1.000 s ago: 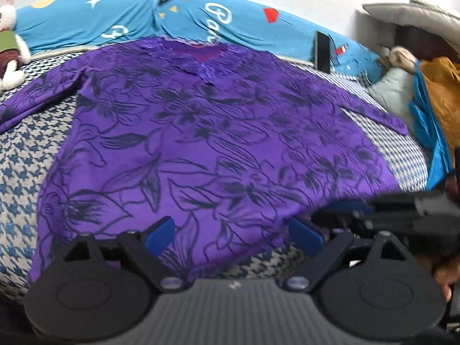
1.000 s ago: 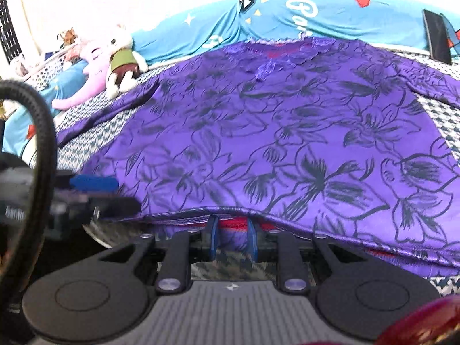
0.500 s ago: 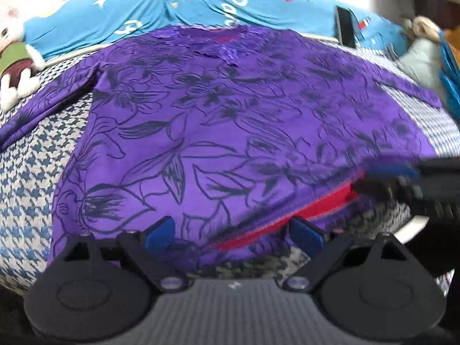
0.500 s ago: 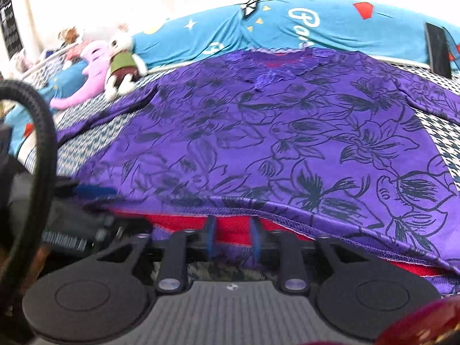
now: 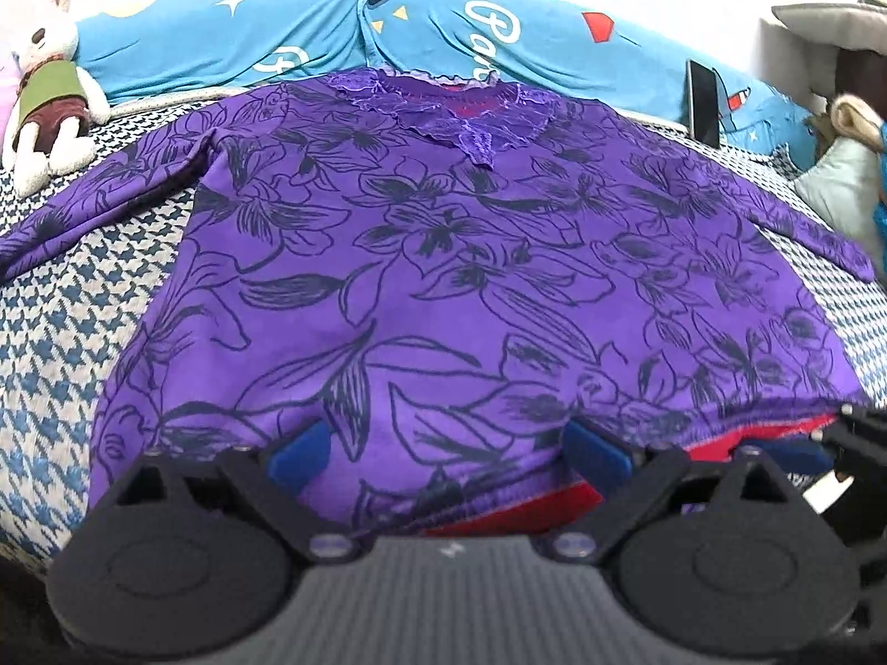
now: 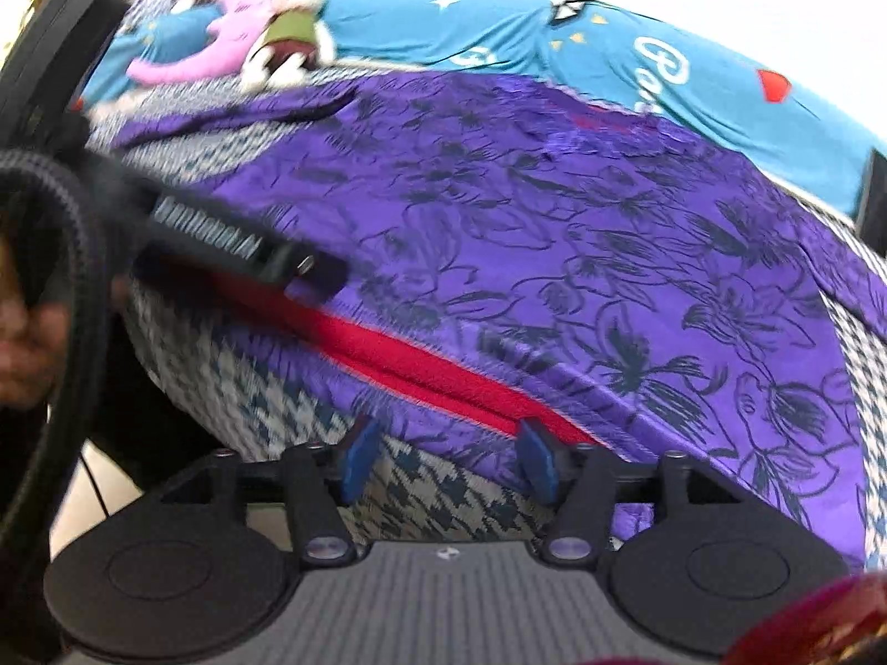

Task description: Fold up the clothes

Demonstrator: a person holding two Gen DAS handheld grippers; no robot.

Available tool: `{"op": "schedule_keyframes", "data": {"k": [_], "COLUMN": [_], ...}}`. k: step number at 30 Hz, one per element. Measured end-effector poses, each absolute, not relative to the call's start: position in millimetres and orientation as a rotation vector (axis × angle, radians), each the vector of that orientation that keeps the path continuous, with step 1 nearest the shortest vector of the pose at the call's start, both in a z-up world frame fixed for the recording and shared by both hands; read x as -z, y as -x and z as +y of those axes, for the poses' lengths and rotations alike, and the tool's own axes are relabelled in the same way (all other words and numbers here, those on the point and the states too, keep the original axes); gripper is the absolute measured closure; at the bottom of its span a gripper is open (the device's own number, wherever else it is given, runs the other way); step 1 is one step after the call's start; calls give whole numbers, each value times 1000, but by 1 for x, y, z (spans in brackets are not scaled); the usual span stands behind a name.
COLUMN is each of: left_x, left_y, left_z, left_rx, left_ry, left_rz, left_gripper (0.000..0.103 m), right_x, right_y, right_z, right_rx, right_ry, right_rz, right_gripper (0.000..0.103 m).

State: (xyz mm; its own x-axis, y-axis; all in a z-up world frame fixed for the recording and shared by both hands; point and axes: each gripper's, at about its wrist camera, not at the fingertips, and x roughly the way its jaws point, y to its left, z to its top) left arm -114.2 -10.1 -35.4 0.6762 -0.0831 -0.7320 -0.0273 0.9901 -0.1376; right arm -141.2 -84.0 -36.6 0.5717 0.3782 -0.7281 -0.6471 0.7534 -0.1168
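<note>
A purple long-sleeved shirt (image 5: 443,255) with dark flower outlines lies flat on the bed, lace collar at the far side. Its near hem is lifted a little and shows a red lining (image 5: 765,432). My left gripper (image 5: 449,451) is open, its blue pads wide apart over the hem's near edge. In the right wrist view the shirt (image 6: 582,233) and its red lining (image 6: 421,366) run slantwise. My right gripper (image 6: 449,460) stands open just short of the hem, with only the bedcover between its fingers. The left gripper (image 6: 249,249) shows there at the hem's left end.
The bed has a blue-and-white houndstooth cover (image 5: 50,332). Blue pillows (image 5: 310,27) line the wall. A plush rabbit (image 5: 50,94) sits far left, a dark phone (image 5: 701,102) leans far right, and more clothes (image 5: 831,183) are piled beyond it. A hand (image 6: 22,343) shows at left.
My right gripper was shut on the hem and has opened, letting it go, and has swung so the shirt now looks tilted. The left gripper moved in closer over the hem.
</note>
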Motion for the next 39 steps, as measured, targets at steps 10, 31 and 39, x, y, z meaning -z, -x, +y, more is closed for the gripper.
{"op": "schedule_keyframes", "data": {"k": [10,31,39], "left_x": [33,25,29], "left_y": [108,115,114], "left_z": [-3,30,28], "left_rx": [23,-146,-174], "left_ry": [212,315,267], "left_rz": [825,773,790], "left_gripper": [7,7,7], "right_x": [40,26,22], "right_y": [139,148,152], "right_z": [-79,-95,-100], "right_rx": [-575,-642,-611], "right_ry": [462,424,406], "right_rz": [701,808,812], "right_gripper": [63,96,97]}}
